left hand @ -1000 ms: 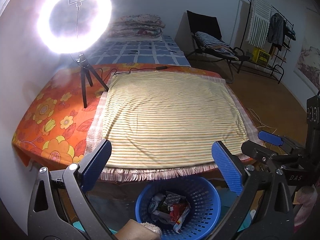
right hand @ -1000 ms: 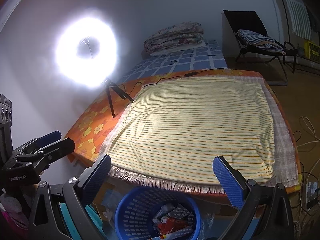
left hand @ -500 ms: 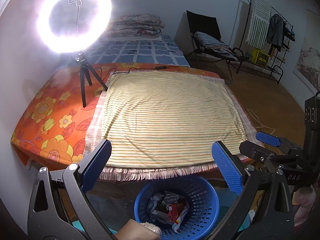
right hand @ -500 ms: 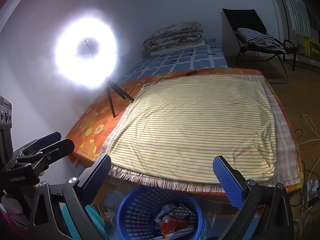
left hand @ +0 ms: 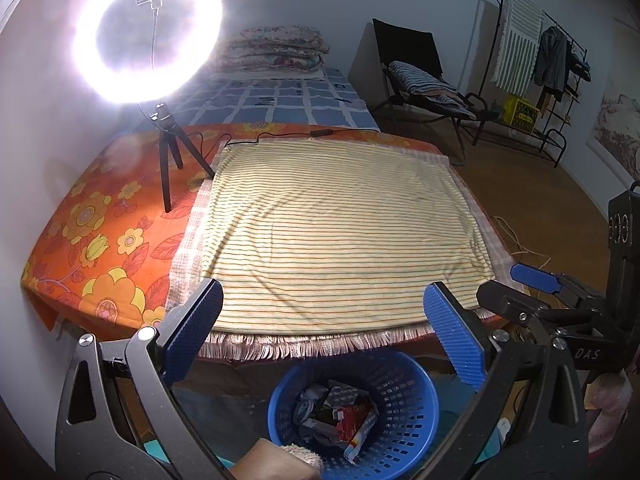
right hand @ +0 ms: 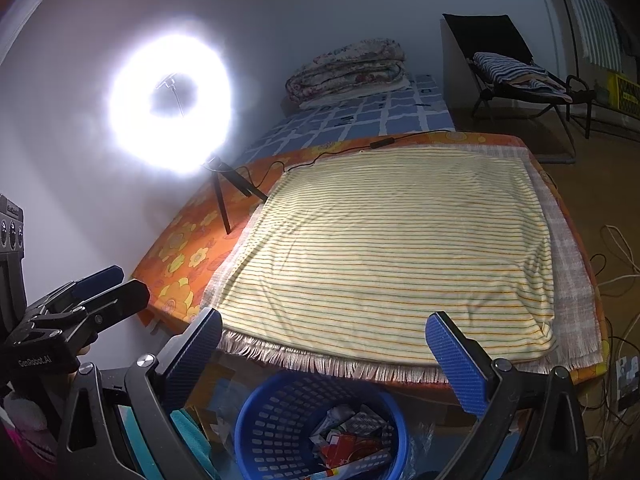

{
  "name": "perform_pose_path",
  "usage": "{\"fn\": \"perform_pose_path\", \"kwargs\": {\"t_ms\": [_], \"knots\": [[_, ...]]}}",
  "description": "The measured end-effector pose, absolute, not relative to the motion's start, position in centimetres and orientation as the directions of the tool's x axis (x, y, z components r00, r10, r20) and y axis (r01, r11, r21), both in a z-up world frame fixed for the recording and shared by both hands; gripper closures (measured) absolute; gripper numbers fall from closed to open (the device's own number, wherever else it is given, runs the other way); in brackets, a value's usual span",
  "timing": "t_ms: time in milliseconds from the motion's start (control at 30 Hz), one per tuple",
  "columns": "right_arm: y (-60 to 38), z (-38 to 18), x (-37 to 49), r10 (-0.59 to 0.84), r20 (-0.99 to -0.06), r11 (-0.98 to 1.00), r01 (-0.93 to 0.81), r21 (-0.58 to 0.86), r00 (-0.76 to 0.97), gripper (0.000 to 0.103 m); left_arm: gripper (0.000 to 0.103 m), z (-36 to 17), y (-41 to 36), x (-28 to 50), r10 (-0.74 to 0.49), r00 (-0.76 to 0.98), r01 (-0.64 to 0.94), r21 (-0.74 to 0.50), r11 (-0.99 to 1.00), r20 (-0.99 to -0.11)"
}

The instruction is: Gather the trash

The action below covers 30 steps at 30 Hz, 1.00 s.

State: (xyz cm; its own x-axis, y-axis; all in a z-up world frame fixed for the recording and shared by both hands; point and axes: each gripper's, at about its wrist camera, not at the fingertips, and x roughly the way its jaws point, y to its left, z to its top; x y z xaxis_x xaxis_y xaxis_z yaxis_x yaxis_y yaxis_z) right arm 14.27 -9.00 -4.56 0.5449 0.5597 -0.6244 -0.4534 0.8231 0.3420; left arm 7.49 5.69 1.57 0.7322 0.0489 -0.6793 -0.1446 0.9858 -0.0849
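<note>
A blue plastic basket [left hand: 416,408] stands on the floor below the near edge of the bed, with several wrappers and packets [left hand: 340,416] inside. It also shows in the right wrist view [right hand: 276,428] with the same trash [right hand: 352,436]. My left gripper [left hand: 326,332] is open and empty above the basket. My right gripper [right hand: 326,352] is open and empty too, and shows at the right of the left wrist view [left hand: 532,280]. The left gripper shows at the left of the right wrist view [right hand: 96,284]. The yellow striped cloth [left hand: 336,236] on the bed has nothing on it.
A lit ring light on a small tripod [left hand: 168,160] stands on the orange flowered sheet [left hand: 100,232], with its cable [left hand: 280,136] along the cloth's far edge. Folded quilts [left hand: 272,48] lie behind. A black chair [left hand: 420,76] and clothes rack [left hand: 540,60] stand right. Cables [right hand: 616,272] lie on the floor.
Both grippers have drifted back slightly from the bed; both stay open and empty. The basket and its trash have not moved.
</note>
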Motion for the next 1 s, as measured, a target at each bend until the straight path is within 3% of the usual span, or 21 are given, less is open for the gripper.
{"fn": "perform_pose_path", "kwargs": {"t_ms": [1000], "knots": [[-9.1, -5.4, 14.6, 0.556, -0.644, 0.827, -0.425, 0.367, 0.526, 0.000, 0.001, -0.4, 5.7, 8.1, 0.061, 0.698, -0.157, -0.070, 0.985, -0.713]]}}
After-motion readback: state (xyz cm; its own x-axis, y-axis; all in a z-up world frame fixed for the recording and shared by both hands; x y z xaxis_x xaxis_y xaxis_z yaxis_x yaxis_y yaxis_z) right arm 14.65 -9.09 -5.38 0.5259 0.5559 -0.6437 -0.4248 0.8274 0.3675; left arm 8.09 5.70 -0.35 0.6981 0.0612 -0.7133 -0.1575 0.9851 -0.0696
